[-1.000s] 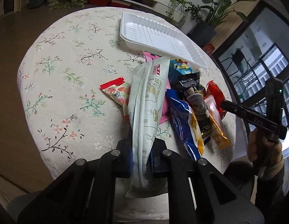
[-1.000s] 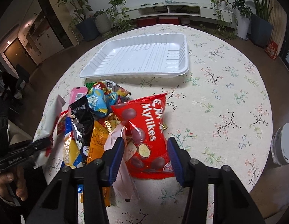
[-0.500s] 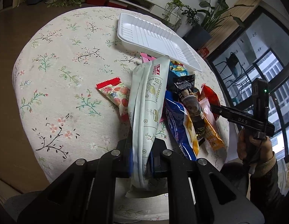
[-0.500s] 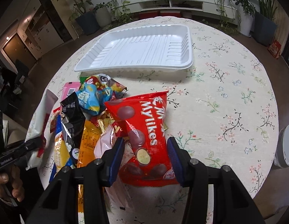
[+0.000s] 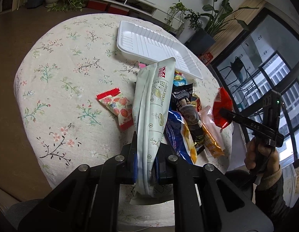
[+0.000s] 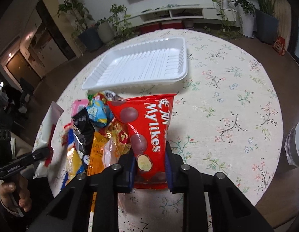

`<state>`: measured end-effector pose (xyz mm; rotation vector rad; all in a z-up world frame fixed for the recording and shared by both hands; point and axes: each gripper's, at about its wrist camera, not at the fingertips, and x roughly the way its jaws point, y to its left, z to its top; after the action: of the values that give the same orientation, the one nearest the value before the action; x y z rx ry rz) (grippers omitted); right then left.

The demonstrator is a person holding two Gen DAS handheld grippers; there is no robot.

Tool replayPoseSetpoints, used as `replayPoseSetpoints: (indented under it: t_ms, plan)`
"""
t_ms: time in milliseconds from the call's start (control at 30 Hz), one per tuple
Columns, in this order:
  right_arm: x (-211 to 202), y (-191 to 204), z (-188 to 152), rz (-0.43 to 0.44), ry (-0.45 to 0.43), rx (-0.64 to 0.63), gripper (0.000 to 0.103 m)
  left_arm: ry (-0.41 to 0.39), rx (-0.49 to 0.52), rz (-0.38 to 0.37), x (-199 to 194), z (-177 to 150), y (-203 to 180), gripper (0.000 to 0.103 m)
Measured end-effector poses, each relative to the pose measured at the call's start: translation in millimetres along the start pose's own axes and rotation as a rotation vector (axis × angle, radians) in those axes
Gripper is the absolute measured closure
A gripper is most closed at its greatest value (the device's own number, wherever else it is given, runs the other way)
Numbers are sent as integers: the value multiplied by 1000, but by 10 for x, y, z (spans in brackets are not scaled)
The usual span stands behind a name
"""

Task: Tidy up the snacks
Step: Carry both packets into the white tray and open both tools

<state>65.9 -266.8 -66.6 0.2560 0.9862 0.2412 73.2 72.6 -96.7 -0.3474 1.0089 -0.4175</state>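
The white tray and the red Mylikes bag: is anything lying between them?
No: in the right wrist view only bare flowered tablecloth separates the white tray from the top of the red Mylikes bag.

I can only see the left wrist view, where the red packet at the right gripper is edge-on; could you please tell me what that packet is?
Observer: It is a red bag printed Mylikes, with brown chocolate balls pictured on its front.
Operator: Thank you. How does the right gripper have it?
Observer: The right gripper has the bag's lower end between its fingers. Its jaws are closing on it, with the pads against both sides.
Operator: Is there anything further out on that side?
Observer: A white tub shows by the right edge of the table, well apart from the snacks.
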Motion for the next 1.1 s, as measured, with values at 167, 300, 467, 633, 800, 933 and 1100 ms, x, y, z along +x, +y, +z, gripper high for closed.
replayPoseSetpoints:
  t_ms: [167, 300, 467, 633, 800, 933, 1100]
  plan:
    - [-223, -168, 37, 20, -51, 60, 76, -25, 6, -19, -112, 113, -21, 92]
    - [-354, -279, 116, 35, -84, 100, 76, -52, 19, -36, -183, 296, -45, 92]
    - [-505, -414, 341, 45, -144, 147, 76, -98, 69, -44, -281, 727, -115, 92]
    - [-638, -472, 714, 24, -198, 157, 76, -135, 99, -18, -269, 1318, -112, 92]
    - [-494, -333, 1172, 47, -206, 126, 76, -104, 128, 12, 41, 1911, -182, 92]
    - [-126, -156, 1478, 70, -159, 94, 76, -39, 157, 54, 525, 2182, -249, 92]
    - [404, -25, 1667, 50, -75, 67, 76, 16, 138, 83, 1069, 2280, -208, 92]
